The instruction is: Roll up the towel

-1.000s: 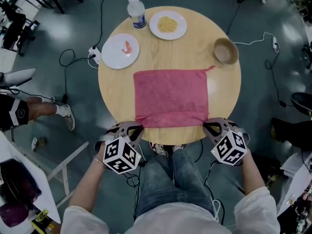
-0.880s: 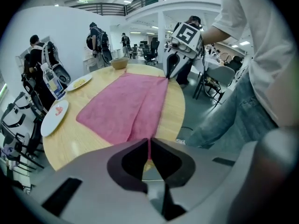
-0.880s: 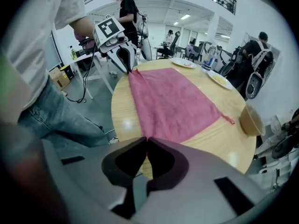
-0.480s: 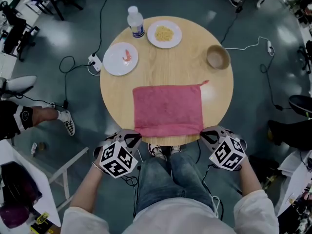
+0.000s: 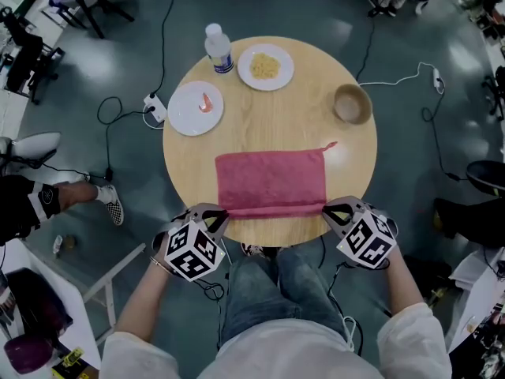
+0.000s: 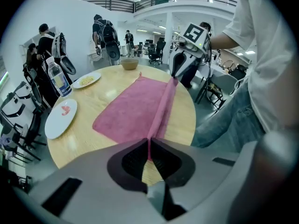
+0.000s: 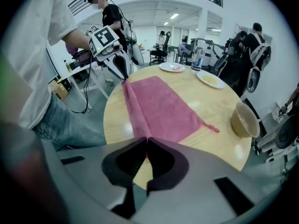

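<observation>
A pink towel lies flat on the round wooden table, with its near edge gathered into a narrow raised ridge. My left gripper is shut on the ridge's left end, and my right gripper is shut on its right end. In the left gripper view the towel runs as a taut fold from my left gripper to the right gripper. The right gripper view shows the towel the same way: pink cloth is pinched in my right gripper and stretches to the left gripper.
At the table's far side stand a water bottle, a white plate with yellow food, a white plate with a small pink item and a tan bowl. Cables and a power strip lie on the floor.
Both grippers have risen a little and carried the towel's near edge away from me. The flat part of the towel now looks shorter front to back.
</observation>
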